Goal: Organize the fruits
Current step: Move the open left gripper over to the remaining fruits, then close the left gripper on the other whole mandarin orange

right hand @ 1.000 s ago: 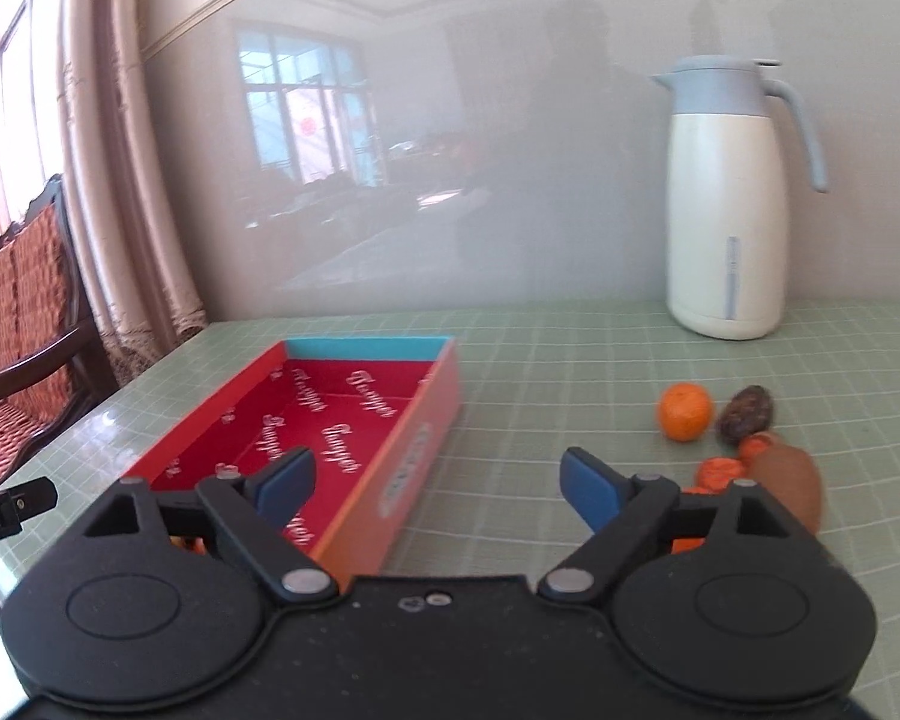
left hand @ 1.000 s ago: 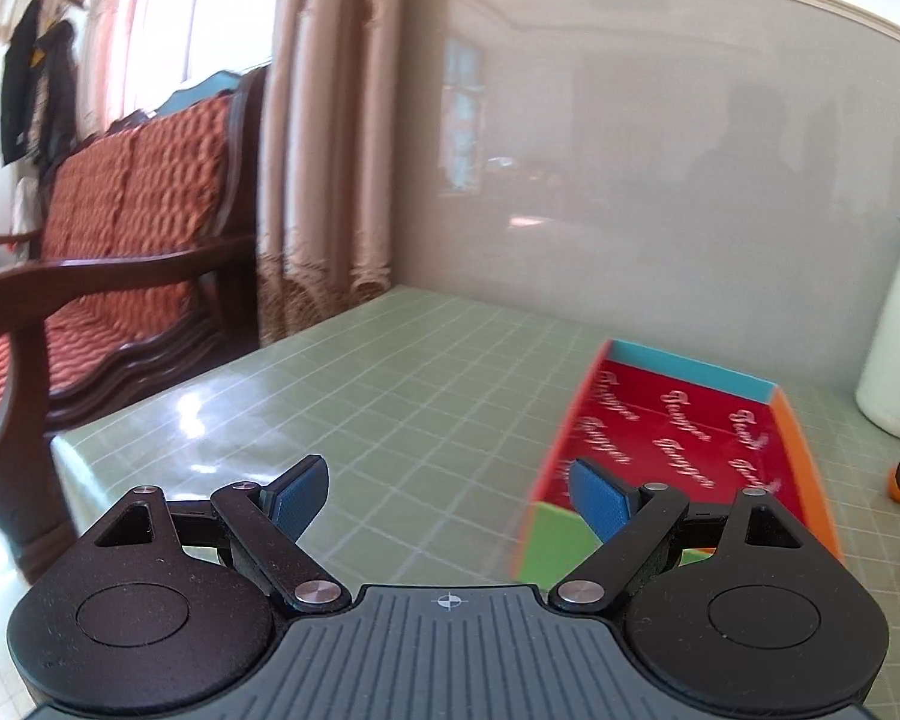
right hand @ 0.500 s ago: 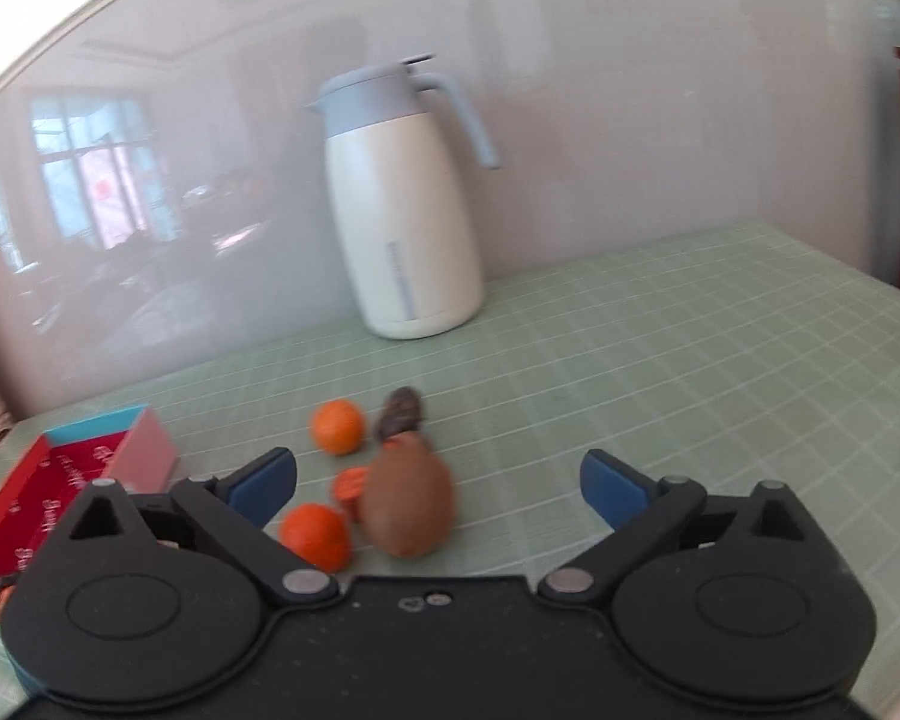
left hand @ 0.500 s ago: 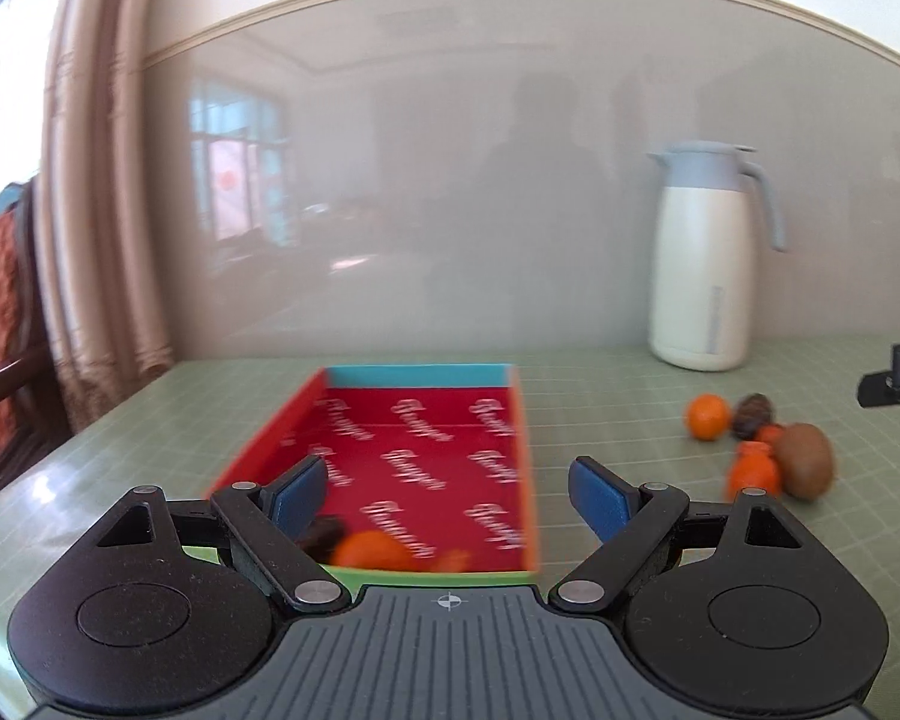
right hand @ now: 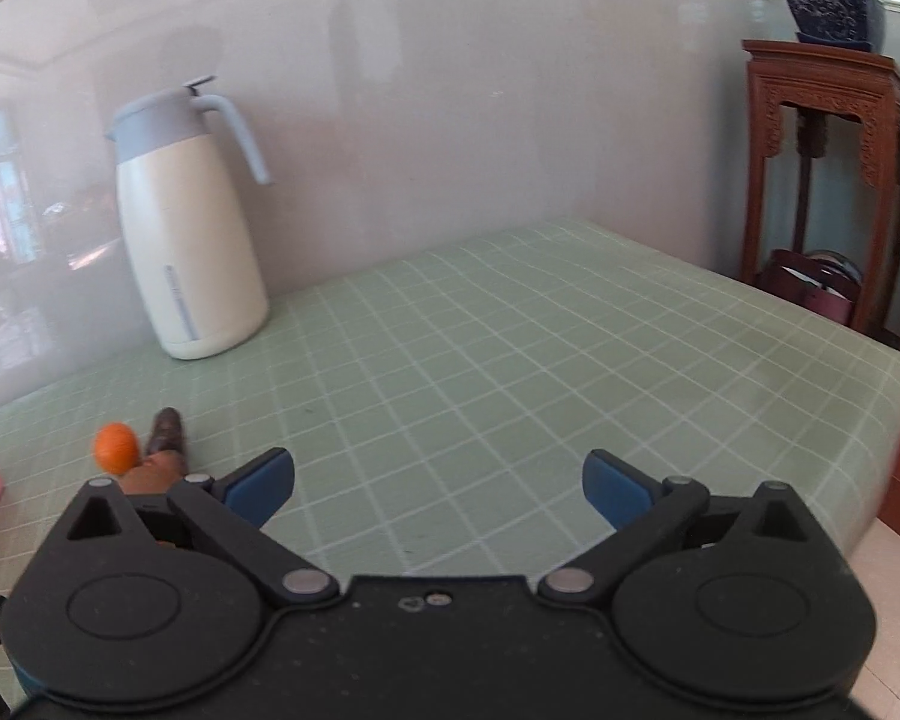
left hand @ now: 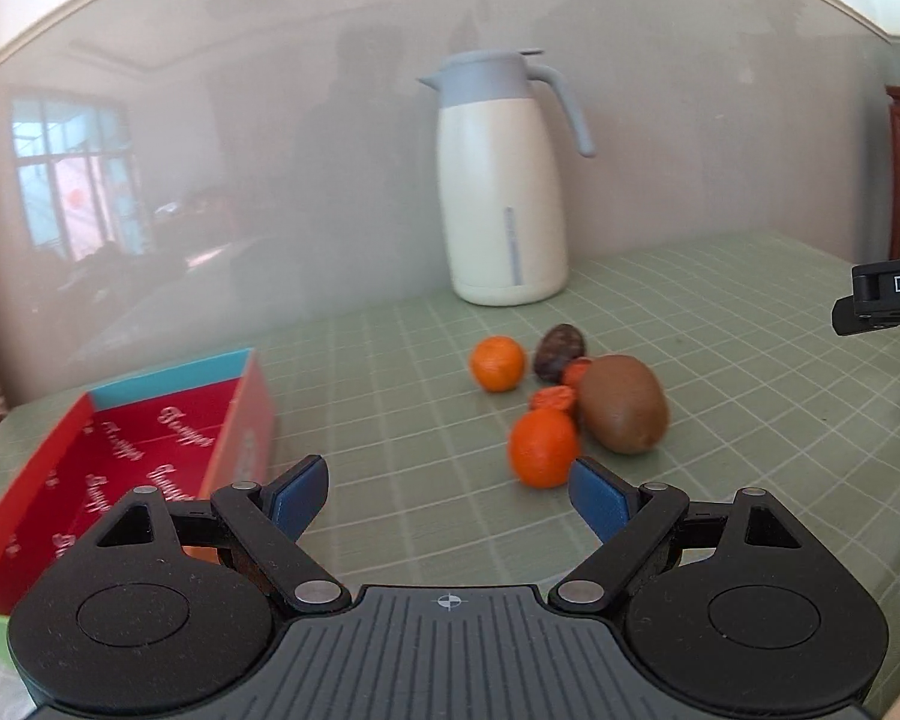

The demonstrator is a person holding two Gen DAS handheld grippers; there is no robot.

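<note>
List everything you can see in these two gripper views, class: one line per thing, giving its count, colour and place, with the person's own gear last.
Tangerines: two, orange, on the table right of the box.
Kiwi: one, brown, right of the near tangerine.
Dark fruit: one, dark brown, behind the kiwi.
Small orange pieces: two, among the fruit; too small to identify.
Box: one, red inside with blue end wall, table's left side.
Jug: one, cream with grey-blue lid and handle, by the wall.
Table: one, green checked cover.
Wooden stand: one, reddish, right, bearing a dark blue pot.
Left gripper: black, blue pads, open, empty.
Right gripper: black, blue pads, open, empty.
</note>
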